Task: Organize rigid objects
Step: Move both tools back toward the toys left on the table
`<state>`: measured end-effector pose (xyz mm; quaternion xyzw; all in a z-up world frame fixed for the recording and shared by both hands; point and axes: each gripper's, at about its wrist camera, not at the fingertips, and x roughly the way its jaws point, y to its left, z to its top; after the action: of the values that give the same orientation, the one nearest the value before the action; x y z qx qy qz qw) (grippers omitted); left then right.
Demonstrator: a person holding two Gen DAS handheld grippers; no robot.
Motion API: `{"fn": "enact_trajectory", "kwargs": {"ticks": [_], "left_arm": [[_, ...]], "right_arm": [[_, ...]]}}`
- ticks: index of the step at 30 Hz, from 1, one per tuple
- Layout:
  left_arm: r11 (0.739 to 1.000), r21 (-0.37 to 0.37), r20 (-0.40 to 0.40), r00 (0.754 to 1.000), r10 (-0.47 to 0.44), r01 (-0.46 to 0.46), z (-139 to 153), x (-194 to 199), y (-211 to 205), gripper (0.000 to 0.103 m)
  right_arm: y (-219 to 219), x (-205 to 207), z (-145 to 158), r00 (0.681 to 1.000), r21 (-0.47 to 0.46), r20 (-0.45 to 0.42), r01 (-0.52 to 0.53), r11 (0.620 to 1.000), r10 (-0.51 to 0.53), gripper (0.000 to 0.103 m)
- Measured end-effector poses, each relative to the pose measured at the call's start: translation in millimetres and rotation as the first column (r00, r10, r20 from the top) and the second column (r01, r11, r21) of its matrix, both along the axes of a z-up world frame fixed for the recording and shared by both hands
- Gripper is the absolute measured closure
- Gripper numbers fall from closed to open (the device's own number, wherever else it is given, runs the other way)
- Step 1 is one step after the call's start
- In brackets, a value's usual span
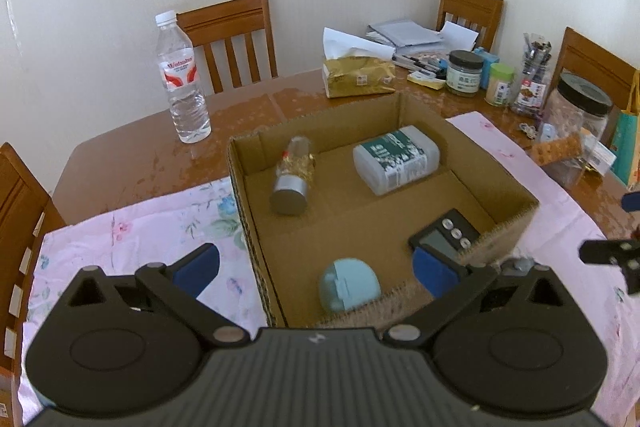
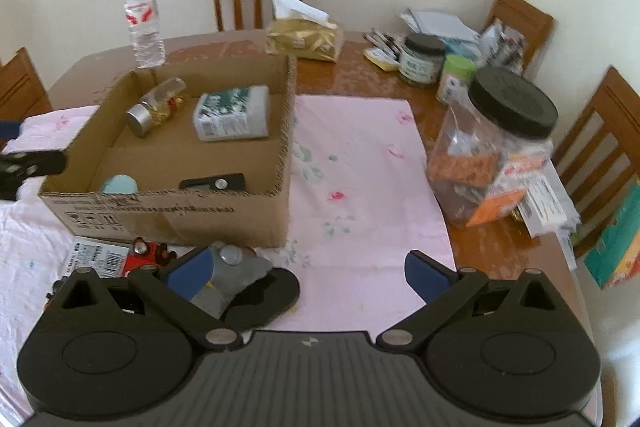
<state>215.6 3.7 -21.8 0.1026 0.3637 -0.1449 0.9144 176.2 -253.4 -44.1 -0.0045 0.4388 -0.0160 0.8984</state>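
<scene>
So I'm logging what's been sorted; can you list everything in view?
cardboard box: 1, brown, on pink cloth
bottle with silver cap: 1, clear, lying in box
rectangular container: 1, grey with green label, in box
round case: 1, light blue, in box
digital timer: 1, black, in box
water bottle: 1, clear, on table
tissue pack: 1, gold, behind box
large jar: 1, clear, black lid, right of cloth
cloth: 1, pink floral
left claw: open, over box
right claw: open, before box
</scene>
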Motion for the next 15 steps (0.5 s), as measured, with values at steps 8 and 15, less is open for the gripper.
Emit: {"fn": "enact_trajectory", "kwargs": {"ticks": [8,15], "left_arm": [[0.993,0.001,-0.043,0.992,0.121,-0.121,-14,-31,4,0.001],[0.955,0.041,-0.105,0.950,0.295,-0.292,-36,-55,3,0.001]], "right_arm": [[3,6,-10,0.996,0.043,-0.012,-0.092,0.995,0.093,0.000],[-10,5,-15,0.983,0.103,0.003,-0.183,0.978,0.184,0.000]]}}
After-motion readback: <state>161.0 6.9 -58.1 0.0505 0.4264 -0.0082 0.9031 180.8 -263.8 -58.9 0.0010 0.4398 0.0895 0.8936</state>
